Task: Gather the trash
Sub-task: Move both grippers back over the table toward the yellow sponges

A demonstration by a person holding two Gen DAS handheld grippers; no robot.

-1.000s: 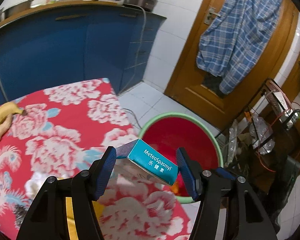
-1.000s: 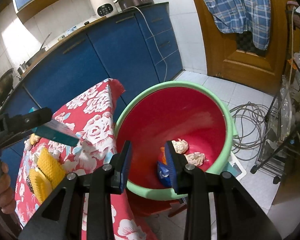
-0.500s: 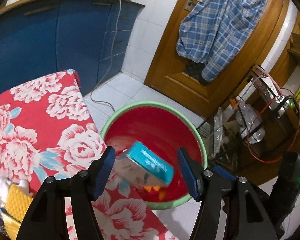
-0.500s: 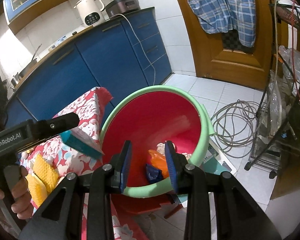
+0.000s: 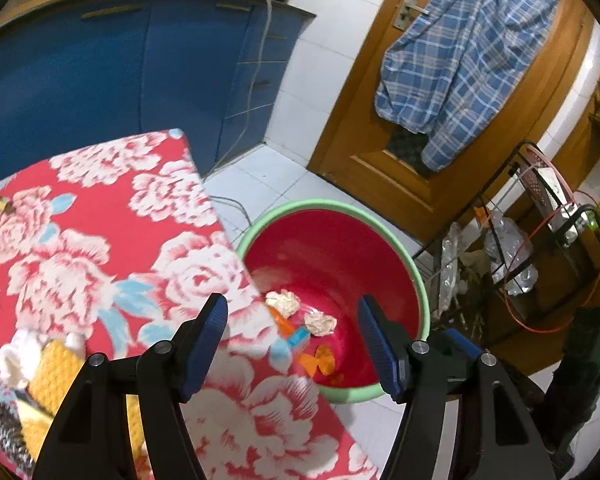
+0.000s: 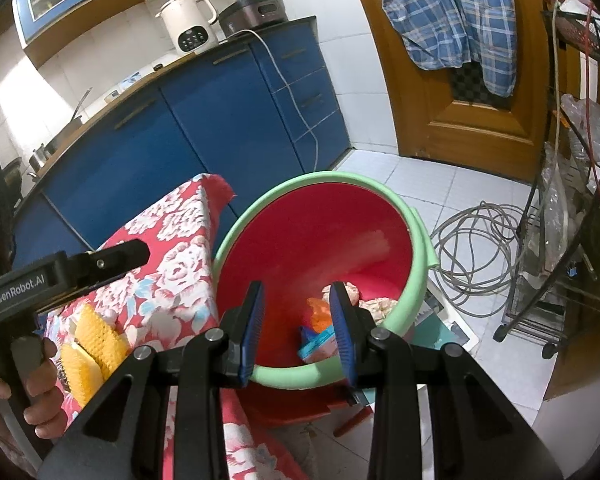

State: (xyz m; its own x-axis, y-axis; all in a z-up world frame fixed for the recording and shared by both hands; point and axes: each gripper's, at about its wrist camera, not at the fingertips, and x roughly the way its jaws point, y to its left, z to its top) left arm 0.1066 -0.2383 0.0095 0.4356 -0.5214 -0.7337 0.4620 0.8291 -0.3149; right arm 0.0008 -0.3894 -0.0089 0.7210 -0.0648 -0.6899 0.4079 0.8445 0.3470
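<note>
The left hand-held gripper stood apart with nothing between its pads. The teal box lay just ahead in the red bucket. The right hand-held gripper hung half-parted and empty over that bucket.

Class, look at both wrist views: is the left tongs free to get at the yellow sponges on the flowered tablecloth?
Probably yes. The left tongs hold nothing, their jaws open, and the yellow sponges lie uncovered on the tablecloth just beside them, with nothing between. The right tongs hang over the red bin, out of the way.

teal box, lying in red basin
</note>
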